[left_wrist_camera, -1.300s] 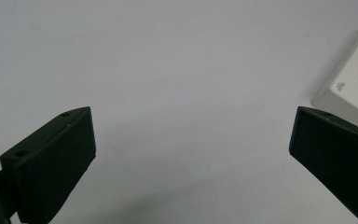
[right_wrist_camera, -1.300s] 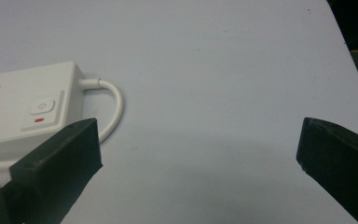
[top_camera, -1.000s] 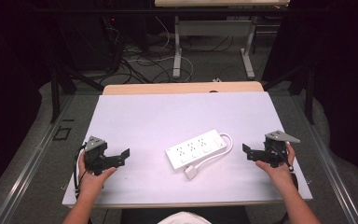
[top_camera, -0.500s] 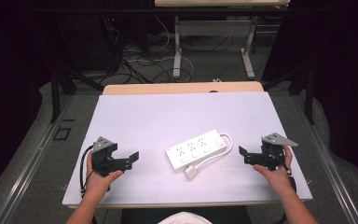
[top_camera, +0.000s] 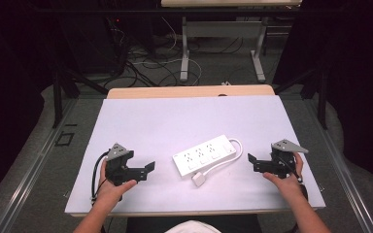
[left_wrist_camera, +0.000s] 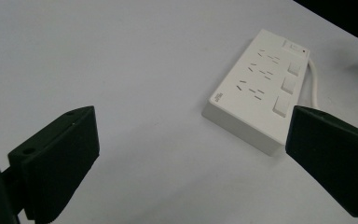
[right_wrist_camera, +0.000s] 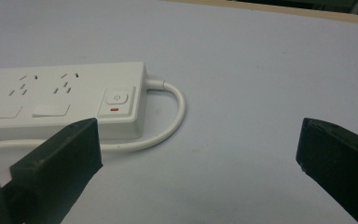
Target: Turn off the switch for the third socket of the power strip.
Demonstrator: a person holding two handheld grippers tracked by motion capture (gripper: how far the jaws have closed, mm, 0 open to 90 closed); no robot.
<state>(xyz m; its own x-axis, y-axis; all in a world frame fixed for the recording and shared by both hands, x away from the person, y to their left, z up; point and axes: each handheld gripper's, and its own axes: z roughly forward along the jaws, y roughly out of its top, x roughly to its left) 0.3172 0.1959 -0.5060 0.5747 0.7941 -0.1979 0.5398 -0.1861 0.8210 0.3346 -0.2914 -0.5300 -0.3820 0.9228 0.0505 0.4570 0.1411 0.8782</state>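
Two claws flank a white power strip (top_camera: pixel 205 155) that lies flat near the middle of the table (top_camera: pixel 175 116), toward its near edge, with its long axis running from about 8 o'clock to 2 o'clock. The left claw (top_camera: pixel 148 169) sits at the strip's 9 o'clock side with jaws spread wide and nothing between them; the right claw (top_camera: pixel 252 162) waits at 3 o'clock, also wide open and empty, near the strip but not touching it. The strip's cable (top_camera: pixel 230 155) leaves the switch end, loops back along the near side and ends in a plug (top_camera: pixel 198 179) lying at about 6 o'clock of the body. The main risk, as I judge it, is that loop: a jaw coming in low from the right could snag the cable instead of the body and drag the strip askew. In the right gripper view the switch (right_wrist_camera: pixel 116 99) faces that claw, so a pinch there might press it. The casing looks smooth, so a shallow grip at one corner could let it pivot or slide.
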